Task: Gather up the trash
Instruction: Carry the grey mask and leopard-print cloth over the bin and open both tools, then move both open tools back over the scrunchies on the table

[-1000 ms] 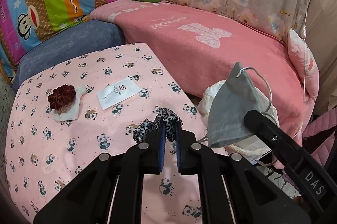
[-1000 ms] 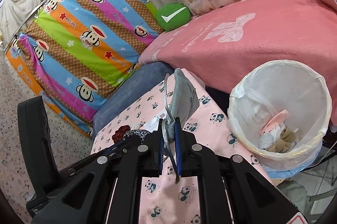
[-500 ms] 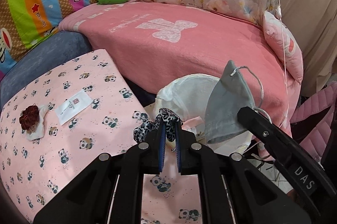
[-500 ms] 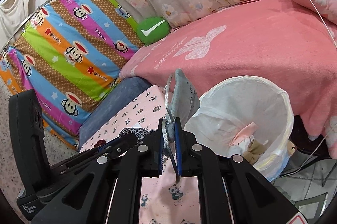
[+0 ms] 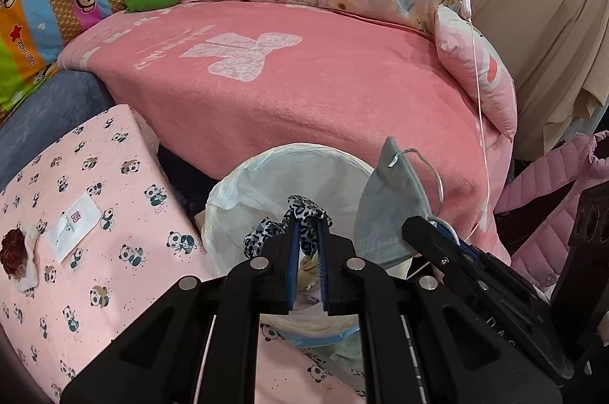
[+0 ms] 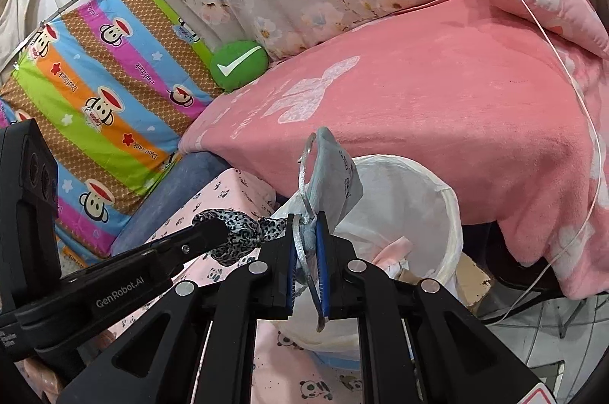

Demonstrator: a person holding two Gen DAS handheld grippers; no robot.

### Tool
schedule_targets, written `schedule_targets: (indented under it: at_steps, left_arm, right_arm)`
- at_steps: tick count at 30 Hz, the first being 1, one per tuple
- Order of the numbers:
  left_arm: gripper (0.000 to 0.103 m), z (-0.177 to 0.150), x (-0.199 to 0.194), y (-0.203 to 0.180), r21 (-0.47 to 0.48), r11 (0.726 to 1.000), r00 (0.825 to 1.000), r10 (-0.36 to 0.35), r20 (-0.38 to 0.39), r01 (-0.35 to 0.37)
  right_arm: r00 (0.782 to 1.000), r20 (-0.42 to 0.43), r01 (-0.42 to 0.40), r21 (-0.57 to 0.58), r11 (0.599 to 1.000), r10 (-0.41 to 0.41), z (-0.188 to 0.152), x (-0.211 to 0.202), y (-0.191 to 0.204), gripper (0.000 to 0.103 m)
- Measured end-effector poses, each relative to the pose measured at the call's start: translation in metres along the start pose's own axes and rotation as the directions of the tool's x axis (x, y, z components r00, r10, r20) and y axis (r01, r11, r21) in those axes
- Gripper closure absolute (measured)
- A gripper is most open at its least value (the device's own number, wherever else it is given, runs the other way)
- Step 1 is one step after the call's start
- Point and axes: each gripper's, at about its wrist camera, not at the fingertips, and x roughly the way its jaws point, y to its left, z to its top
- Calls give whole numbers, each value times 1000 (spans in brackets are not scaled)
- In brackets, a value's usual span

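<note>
Left claw [image 5: 306, 237] clamps leopard scrunchie [image 5: 304, 210], right claw [image 6: 306, 244] pinches grey mask [image 6: 335, 175]; both poised over lined bin [image 6: 437, 198], ready for drop.

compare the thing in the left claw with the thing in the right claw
The left claw pinches a leopard-print scrunchie, bunched and patterned black and white; the right claw pinches a grey face mask, plain, larger, standing upright with a loose ear loop. Both are soft items held by the lined trash bin.
</note>
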Motion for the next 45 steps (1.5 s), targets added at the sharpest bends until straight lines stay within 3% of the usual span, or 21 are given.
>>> schedule_targets:
  at_steps: [5, 8, 9, 10, 14, 27, 37, 45]
  left_arm:
    - [91, 5, 5, -1, -10, 1000, 1000, 8, 11, -7]
    - [56, 6, 5, 5, -35, 999, 999, 42, 13, -41]
    - [38, 6, 3, 8, -44, 997, 998, 64, 22, -63]
    - [30, 5, 0, 10, -50, 995, 996, 85, 39, -83]
    - [29, 3, -7, 18, -51, 990, 989, 136, 55, -133]
    - [29, -16, -33, 58, -146, 961, 967, 247, 59, -236]
    - [29, -38, -61, 100, -247, 916, 940, 337, 48, -315]
    - [29, -62, -74, 141, -331, 879, 930, 368, 15, -342]
  right_arm:
    - [1000, -1, 18, -10, 1000, -18, 7, 7, -5, 87]
    - [1000, -2, 29, -14, 999, -29, 11, 13, -3, 87]
    - [1000, -4, 27, -16, 1000, -27, 12, 15, -3, 87]
    - [1000, -2, 27, -23, 999, -27, 14, 16, -2, 86]
    - [1000, 3, 22, -39, 999, -22, 15, 16, 5, 80]
    - [1000, -5, 23, -113, 993, -24, 3, 11, 40, 75]
    - [998, -55, -24, -181, 983, 15, -20, 15, 82, 72]
    - [993, -113, -68, -248, 966, 41, -44, 25, 123, 72]
